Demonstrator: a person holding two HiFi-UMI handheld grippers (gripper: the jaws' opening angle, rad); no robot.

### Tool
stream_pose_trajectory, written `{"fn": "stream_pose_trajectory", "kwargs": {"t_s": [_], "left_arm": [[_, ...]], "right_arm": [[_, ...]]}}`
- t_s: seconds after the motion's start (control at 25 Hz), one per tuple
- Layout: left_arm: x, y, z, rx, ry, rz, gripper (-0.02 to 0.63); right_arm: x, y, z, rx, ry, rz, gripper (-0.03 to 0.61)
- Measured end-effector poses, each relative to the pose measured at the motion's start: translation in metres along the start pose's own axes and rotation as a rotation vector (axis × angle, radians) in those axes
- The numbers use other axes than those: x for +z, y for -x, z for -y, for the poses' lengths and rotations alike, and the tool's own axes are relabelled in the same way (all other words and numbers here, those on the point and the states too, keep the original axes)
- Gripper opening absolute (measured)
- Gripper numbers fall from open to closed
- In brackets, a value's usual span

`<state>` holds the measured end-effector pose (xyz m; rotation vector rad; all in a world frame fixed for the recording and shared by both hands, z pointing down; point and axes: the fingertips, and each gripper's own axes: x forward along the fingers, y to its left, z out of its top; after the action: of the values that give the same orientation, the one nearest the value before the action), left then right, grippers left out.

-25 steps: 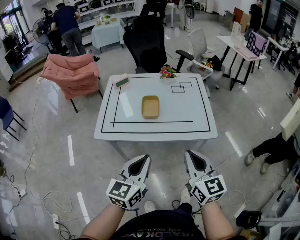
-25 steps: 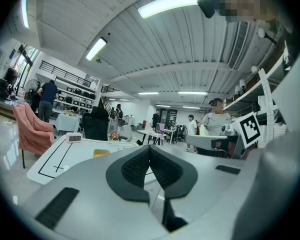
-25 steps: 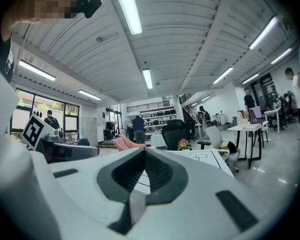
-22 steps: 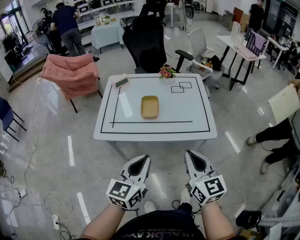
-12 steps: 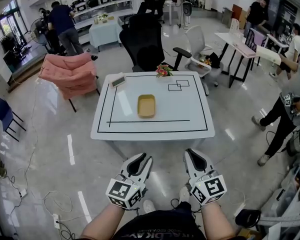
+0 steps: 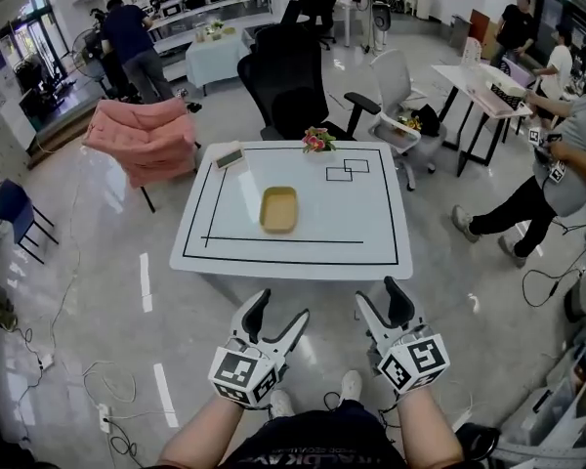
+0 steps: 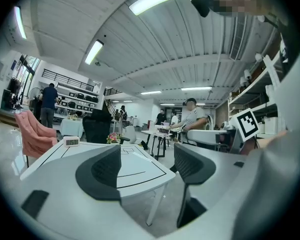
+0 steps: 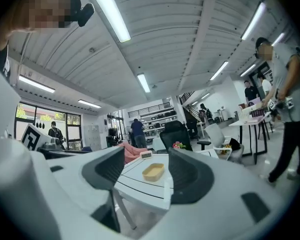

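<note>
Currently at standoff | my left gripper (image 6: 281, 308) and right gripper (image 6: 379, 296): jaws apart, nothing between | yellow tray (image 6: 278, 209) mid-table (image 6: 285, 268), well apart, far side of me | reaching it calls for closing in.

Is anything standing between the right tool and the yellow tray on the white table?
Nothing visible does. The right tool, jaws apart and empty, is held short of the near edge of the white table. The yellow tray lies alone mid-table, with only bare tabletop on its near side.
</note>
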<state>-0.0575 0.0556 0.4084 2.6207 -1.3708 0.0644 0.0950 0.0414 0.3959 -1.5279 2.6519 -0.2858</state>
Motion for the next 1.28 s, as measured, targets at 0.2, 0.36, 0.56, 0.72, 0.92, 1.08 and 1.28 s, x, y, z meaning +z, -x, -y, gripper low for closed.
{"fn": "stream_pose_trajectory", "kwargs": {"t_s": [0.2,0.36,0.56,0.72,0.92,1.08,1.28], "left_arm": [[0.002,-0.028,0.022,0.042,-0.001,0.005,0.322],[0.001,-0.048,0.042,0.074,-0.004,0.006,0.321],[0.003,-0.064,0.064,0.125,-0.009,0.010,0.321],[0.002,-0.074,0.078,0.159,-0.013,0.007,0.321],[0.003,-0.084,0.088,0.177,-0.021,0.009,0.321],[0.007,-0.092,0.087,0.181,-0.025,0.018,0.321],[0.011,-0.103,0.076,0.174,-0.026,0.023,0.321]], "right_arm": [[0.004,0.000,0.037,0.047,-0.006,-0.009,0.259],[0.007,0.000,0.064,0.092,-0.005,-0.013,0.259],[0.008,0.003,0.088,0.147,-0.018,-0.027,0.259],[0.009,0.005,0.104,0.181,-0.030,-0.034,0.259],[0.010,0.005,0.118,0.200,-0.038,-0.032,0.259],[0.010,-0.001,0.125,0.202,-0.049,-0.034,0.259],[0.011,-0.017,0.129,0.197,-0.056,-0.033,0.259]]}}
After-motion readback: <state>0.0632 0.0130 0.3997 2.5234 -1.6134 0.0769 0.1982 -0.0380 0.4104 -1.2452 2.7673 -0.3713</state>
